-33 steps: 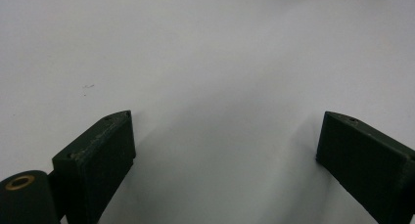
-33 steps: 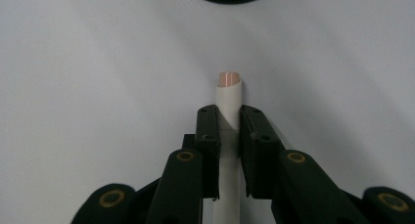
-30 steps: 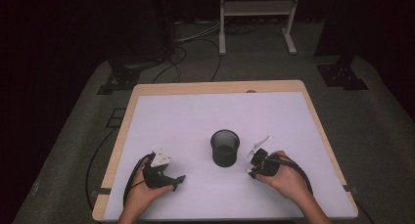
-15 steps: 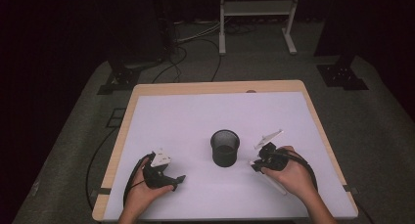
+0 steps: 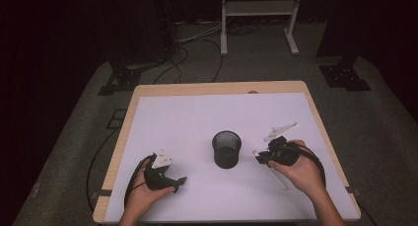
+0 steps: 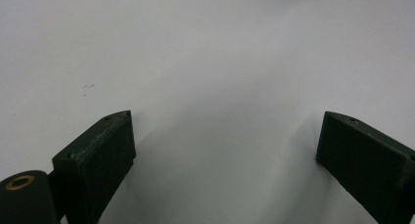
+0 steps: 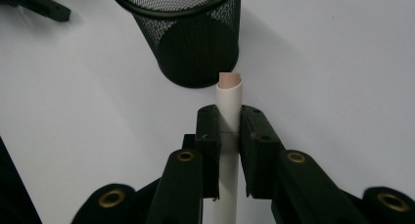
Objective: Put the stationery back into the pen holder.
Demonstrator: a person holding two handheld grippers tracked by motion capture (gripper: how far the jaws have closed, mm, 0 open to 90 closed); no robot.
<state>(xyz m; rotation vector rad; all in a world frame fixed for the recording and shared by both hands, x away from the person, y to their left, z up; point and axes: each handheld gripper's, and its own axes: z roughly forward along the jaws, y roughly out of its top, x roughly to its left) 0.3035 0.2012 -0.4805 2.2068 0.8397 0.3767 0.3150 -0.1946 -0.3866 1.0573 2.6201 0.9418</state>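
A black mesh cup (image 5: 226, 149) stands upright near the middle of the white table (image 5: 197, 122); the right gripper view has the cup (image 7: 191, 33) just ahead. My right gripper (image 5: 262, 157) is shut on a white pen (image 7: 229, 116) with a pinkish tip, held a little to the right of the cup. The pen's rear end (image 5: 279, 179) sticks out under the hand. My left gripper (image 5: 178, 182) rests low at the front left, jaws wide apart over bare table (image 6: 220, 87) with nothing between them.
The table's wooden edge (image 5: 217, 88) borders the white sheet. Behind the table on the dark floor lie cables (image 5: 187, 43) and a white metal stand (image 5: 259, 18). Black stand feet (image 5: 345, 70) sit at the far right.
My right gripper has moved a little to the right and away from the cup, with the pen in it. The left gripper has stayed put.
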